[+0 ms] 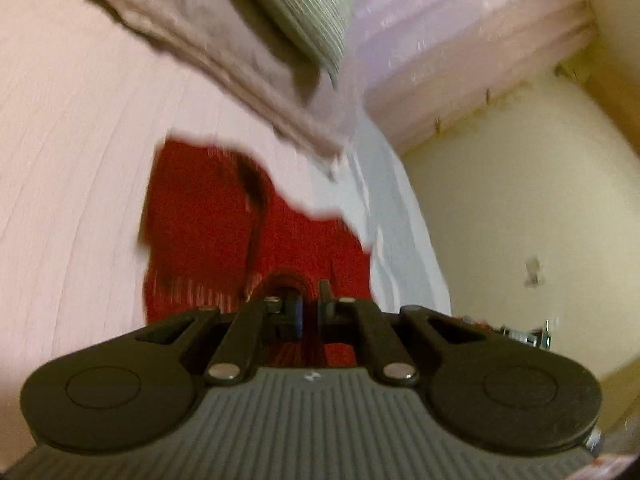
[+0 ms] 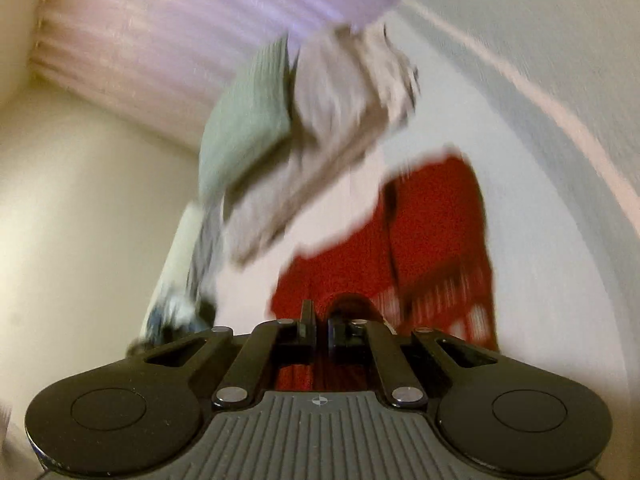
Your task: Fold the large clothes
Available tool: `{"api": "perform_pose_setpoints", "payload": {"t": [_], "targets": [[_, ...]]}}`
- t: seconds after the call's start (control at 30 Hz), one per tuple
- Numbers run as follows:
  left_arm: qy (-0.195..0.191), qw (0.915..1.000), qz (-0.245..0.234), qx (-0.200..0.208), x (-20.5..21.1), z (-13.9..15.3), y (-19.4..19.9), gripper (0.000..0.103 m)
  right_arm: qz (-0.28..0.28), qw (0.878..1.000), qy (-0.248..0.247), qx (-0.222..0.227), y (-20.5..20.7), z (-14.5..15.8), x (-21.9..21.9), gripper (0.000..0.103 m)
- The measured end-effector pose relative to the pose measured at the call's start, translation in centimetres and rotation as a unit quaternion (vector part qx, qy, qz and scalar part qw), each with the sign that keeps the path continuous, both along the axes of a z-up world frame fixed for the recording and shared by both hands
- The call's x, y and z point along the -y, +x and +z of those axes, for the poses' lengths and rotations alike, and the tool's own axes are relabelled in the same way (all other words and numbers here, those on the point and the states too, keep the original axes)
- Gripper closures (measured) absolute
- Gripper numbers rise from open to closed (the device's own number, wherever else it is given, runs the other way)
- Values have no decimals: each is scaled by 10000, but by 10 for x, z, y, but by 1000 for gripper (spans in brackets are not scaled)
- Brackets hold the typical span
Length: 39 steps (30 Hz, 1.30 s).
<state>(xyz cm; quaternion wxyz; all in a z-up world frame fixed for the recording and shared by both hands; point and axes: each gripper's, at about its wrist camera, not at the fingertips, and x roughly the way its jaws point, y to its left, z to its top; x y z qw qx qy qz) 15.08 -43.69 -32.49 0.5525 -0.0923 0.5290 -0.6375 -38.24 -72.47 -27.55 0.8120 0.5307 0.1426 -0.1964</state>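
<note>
A red knitted garment (image 1: 224, 232) lies partly folded on the pale pink bed sheet (image 1: 72, 160). My left gripper (image 1: 310, 304) is shut on its near edge, with red knit pinched between the fingers. The right wrist view shows the same red garment (image 2: 436, 232), and my right gripper (image 2: 320, 328) is shut on another part of its near edge. Both views are blurred by motion. The cloth under the gripper bodies is hidden.
A beige-pink folded cloth (image 1: 216, 52) and a green ribbed cloth (image 1: 304, 4) lie beyond the red garment, near a pink ruffled bed skirt (image 1: 472, 52). A cream floor (image 1: 520, 220) lies beside the bed. Grey-blue fabric (image 2: 188, 280) hangs at the bed's edge.
</note>
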Motion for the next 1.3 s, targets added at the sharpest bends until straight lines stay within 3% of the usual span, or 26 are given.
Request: {"api": "perform_pose_setpoints", "payload": {"t": [0.07, 0.17, 0.23, 0.27, 0.37, 0.5, 0.67, 0.7, 0.73, 0.77, 0.87, 0.93, 1.0, 1.07, 1.17, 1.23, 1.27, 1.3], "targets": [[121, 9998, 141, -79, 43, -17, 21, 98, -448, 9988, -44, -208, 28, -11, 33, 101], [919, 9940, 593, 77, 97, -53, 46, 93, -904, 9913, 364, -884, 70, -52, 79, 94], [1344, 9884, 526, 474, 114, -64, 52, 92, -1225, 9783, 343, -1635, 85, -67, 91, 50], [1358, 9881, 396, 610, 116, -64, 53, 88, -1219, 9773, 280, -1712, 86, -70, 91, 48], [1068, 9890, 40, 1026, 111, -57, 48, 73, -879, 9831, -51, -1608, 84, -70, 78, 48], [882, 9849, -356, 1446, 130, -62, 29, 71, -102, 9724, -931, -2139, 107, -74, 72, 48], [777, 9791, -248, 1864, 155, -71, 14, 73, 95, 9679, -1191, -2210, 144, -100, 91, 48], [757, 9775, -216, 1957, 159, -73, 12, 90, 151, 9664, -1210, -2263, 148, -104, 92, 64], [758, 9764, -194, 2011, 162, -72, 13, 99, 210, 9642, -1223, -2344, 152, -108, 94, 99], [755, 9770, -105, 1990, 163, -69, 14, 100, 214, 9653, -1170, -2324, 150, -108, 96, 99], [185, 9778, 121, 2085, 146, -44, 15, 100, -127, 9696, -1550, -1892, 132, -81, 89, 99], [85, 9767, 236, 2129, 141, -38, 20, 100, -291, 9699, -1727, -1694, 123, -67, 89, 99], [288, 9754, 410, 2146, 147, -48, 25, 100, -327, 9654, -1908, -1750, 128, -66, 93, 99], [684, 9737, 566, 2096, 159, -70, 27, 99, -292, 9629, -1779, -2007, 143, -86, 103, 99], [1232, 9674, 606, 2130, 174, -95, 24, 92, -181, 9499, -1484, -2746, 166, -122, 115, 97], [1266, 9631, 703, 2270, 174, -81, 18, 85, -339, 9494, -1210, -2878, 168, -121, 114, 85], [1232, 9601, 762, 2394, 172, -68, 14, 71, -430, 9470, -1328, -2893, 168, -110, 107, 80], [1130, 9572, 848, 2528, 168, -55, 9, 61, -495, 9421, -1514, -2952, 169, -98, 98, 64]]}}
